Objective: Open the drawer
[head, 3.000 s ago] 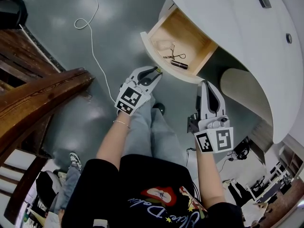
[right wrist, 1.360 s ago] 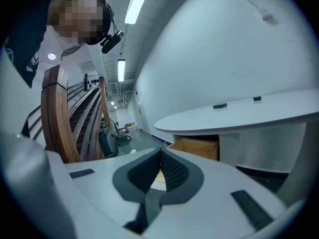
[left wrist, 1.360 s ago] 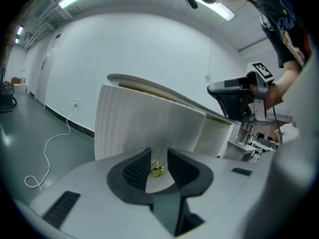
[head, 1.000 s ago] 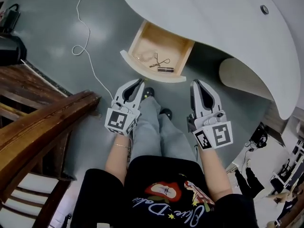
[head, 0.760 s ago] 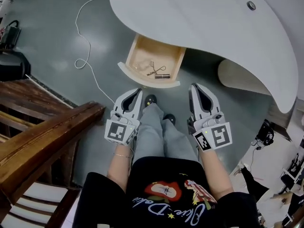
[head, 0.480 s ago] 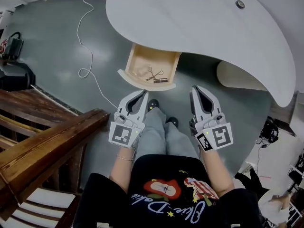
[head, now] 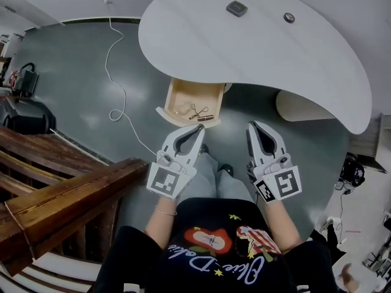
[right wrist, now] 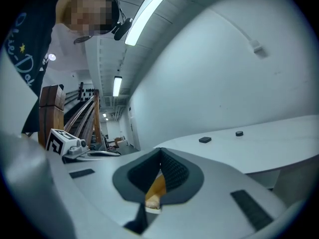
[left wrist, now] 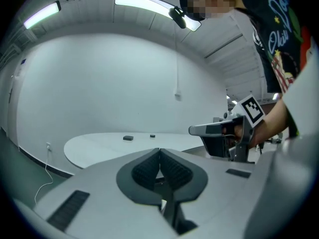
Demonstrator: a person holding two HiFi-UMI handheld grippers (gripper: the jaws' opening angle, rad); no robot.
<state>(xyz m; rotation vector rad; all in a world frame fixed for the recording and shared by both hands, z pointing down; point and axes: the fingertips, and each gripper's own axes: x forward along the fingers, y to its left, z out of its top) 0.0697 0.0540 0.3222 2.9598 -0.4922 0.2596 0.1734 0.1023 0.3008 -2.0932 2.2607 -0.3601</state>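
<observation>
The white curved desk [head: 244, 47] fills the upper part of the head view, above a grey floor [head: 73, 72]. A wooden stair rail [head: 61, 194] crosses the lower left.

The drawer [head: 204, 95] stands pulled out from under the desk's near edge. It is open, with its curved front toward the person.

The left gripper [head: 200, 127] is clenched on nothing, pads pressed together. Its tips lie just short of the drawer front and do not touch it. The right gripper [head: 252, 126] is also closed and empty. It is held beside the left one, with the drawer ahead and to its left.

Inside the drawer lie a small metal tool with looped handles [head: 194, 109] and a dark tube [head: 206, 117]. A dark square fitting [head: 236, 8] and a round one [head: 288, 18] sit on the desk top.
</observation>
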